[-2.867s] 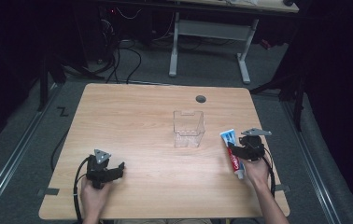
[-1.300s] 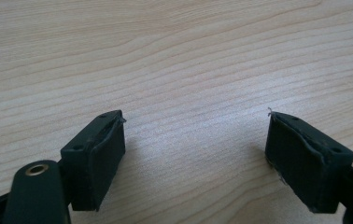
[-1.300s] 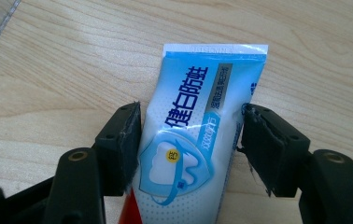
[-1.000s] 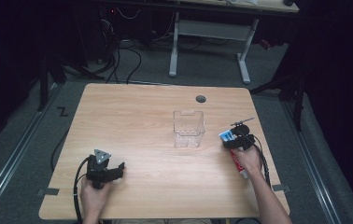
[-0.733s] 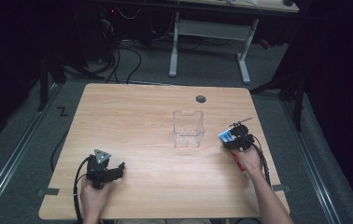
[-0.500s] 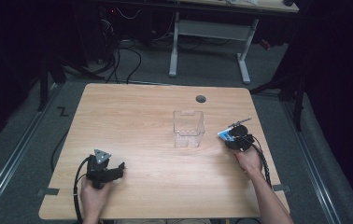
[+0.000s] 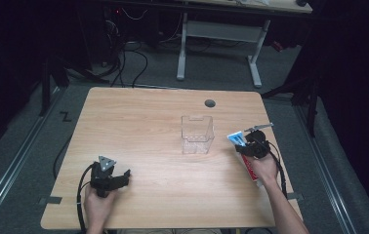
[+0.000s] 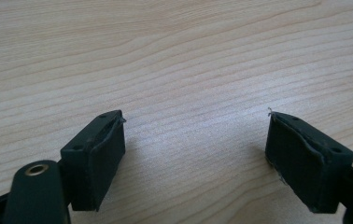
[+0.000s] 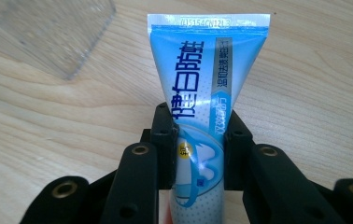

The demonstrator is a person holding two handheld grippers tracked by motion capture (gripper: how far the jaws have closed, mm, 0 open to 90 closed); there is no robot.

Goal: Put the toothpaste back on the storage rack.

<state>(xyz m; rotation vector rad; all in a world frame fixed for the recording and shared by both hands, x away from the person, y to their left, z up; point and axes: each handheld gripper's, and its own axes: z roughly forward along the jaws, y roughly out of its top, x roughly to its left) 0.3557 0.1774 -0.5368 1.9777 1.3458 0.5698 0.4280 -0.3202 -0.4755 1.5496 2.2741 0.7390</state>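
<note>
A blue and white toothpaste tube (image 9: pixel 202 93) with a red lower end (image 7: pixel 251 170) lies along the right side of the table. My right gripper (image 9: pixel 198 140) is shut on the tube's middle, the crimped end pointing past the jaws toward a clear plastic box (image 7: pixel 197 134). In the high view the right gripper (image 7: pixel 252 146) sits just right of that box. My left gripper (image 7: pixel 108 176) rests near the table's front left, jaws wide open over bare wood (image 8: pixel 193 93), nothing between them.
The wooden table (image 7: pixel 138 122) has a round cable hole (image 7: pixel 210 103) at its far edge. A corner of the clear box (image 9: pixel 53 32) lies at the upper left of the right gripper view. Beyond the table stand a desk frame (image 7: pixel 219 44) and floor cables.
The right gripper has closed on the toothpaste tube and shifted it toward the clear box, tilting its crimped end up. The left gripper has stayed still.
</note>
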